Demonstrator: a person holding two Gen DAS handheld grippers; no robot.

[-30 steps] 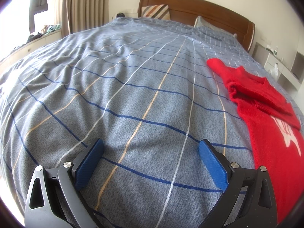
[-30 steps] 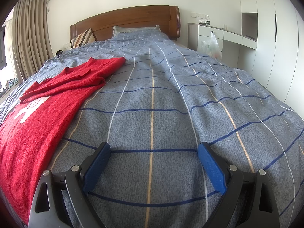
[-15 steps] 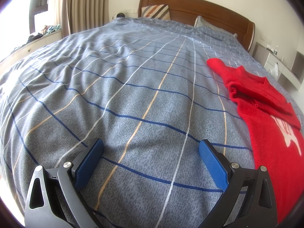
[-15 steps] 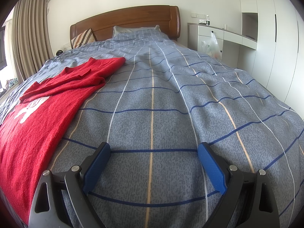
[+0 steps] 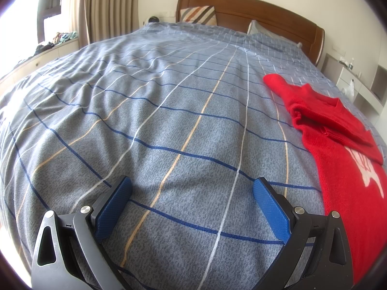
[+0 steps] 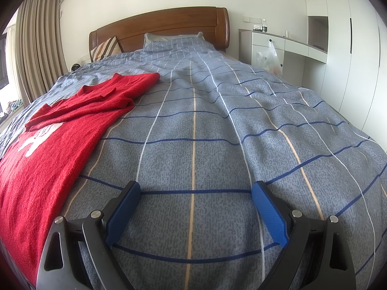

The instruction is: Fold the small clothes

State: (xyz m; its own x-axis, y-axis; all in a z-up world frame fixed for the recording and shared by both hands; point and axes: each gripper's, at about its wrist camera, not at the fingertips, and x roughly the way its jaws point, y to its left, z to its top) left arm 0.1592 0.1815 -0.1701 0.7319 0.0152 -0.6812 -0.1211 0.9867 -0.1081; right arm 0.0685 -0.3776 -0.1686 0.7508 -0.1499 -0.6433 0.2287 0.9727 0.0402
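Note:
A red knit sweater with a white print lies flat on the blue-grey checked bedspread, with a sleeve folded across its chest. In the left wrist view it is at the right edge; in the right wrist view the sweater is at the left. My left gripper is open and empty, low over bare bedspread to the left of the sweater. My right gripper is open and empty, low over the bedspread to the right of the sweater. Neither touches the sweater.
A wooden headboard and pillows are at the far end of the bed. Curtains and a window ledge with loose items are on the left. A white desk with a hanging plastic bag and wardrobes stand on the right.

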